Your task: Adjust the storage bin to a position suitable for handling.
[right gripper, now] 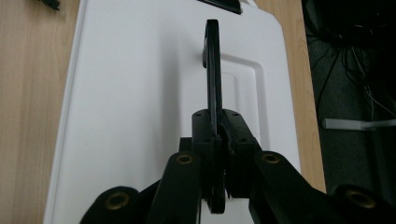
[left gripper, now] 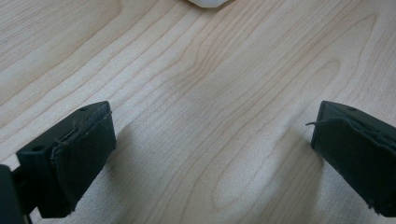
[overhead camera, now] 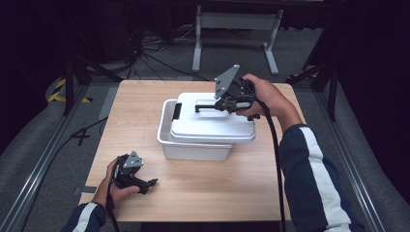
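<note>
Wooden table (overhead camera: 203,193) is bearing a white box (overhead camera: 193,147); the right gripper (overhead camera: 223,103) is clamping the lid's (overhead camera: 212,125) black handle (right gripper: 213,70), while the left gripper (overhead camera: 145,185) is resting wide open, holding nothing.

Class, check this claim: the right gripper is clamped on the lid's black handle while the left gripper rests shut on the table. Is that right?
Not quite. The left gripper is open, its jaws wide apart over the table, as the left gripper view shows. The right gripper does clamp the black handle.

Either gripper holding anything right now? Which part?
Right gripper is shut on the black handle of the white lid, gripping the handle's bar. Left gripper is open, holding nothing.
</note>
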{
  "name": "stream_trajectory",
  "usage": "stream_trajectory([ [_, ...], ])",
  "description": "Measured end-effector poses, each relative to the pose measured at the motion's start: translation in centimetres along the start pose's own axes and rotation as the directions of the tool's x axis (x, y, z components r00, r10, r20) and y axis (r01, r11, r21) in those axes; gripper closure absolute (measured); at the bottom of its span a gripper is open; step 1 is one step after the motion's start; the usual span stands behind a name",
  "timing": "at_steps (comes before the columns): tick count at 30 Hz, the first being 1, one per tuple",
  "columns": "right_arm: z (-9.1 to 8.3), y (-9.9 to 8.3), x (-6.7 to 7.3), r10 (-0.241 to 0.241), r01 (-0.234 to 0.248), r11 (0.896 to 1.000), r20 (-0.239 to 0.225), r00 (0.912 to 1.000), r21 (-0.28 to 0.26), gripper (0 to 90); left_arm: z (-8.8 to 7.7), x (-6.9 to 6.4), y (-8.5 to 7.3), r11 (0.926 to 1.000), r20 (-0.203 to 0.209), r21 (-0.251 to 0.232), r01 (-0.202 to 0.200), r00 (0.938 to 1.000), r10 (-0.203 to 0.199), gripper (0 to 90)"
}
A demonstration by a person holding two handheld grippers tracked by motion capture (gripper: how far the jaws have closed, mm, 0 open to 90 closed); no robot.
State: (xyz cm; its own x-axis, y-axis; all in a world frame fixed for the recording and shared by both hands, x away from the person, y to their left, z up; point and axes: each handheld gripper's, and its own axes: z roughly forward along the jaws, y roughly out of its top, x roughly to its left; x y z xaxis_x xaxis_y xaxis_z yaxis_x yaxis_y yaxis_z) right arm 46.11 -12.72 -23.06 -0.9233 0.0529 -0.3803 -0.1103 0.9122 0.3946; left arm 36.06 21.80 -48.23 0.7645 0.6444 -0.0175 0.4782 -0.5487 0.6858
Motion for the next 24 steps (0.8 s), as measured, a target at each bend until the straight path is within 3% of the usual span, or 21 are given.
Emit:
stream_trajectory([
  [24, -5.4, -7.9, 0.7, 0.089, -0.089, 0.996, 0.065, 0.9939, -0.005, 84.8, 0.0, 0.0, 0.0, 1.0, -0.003, -0.004, -0.002, 1.0, 0.002, 0.3],
])
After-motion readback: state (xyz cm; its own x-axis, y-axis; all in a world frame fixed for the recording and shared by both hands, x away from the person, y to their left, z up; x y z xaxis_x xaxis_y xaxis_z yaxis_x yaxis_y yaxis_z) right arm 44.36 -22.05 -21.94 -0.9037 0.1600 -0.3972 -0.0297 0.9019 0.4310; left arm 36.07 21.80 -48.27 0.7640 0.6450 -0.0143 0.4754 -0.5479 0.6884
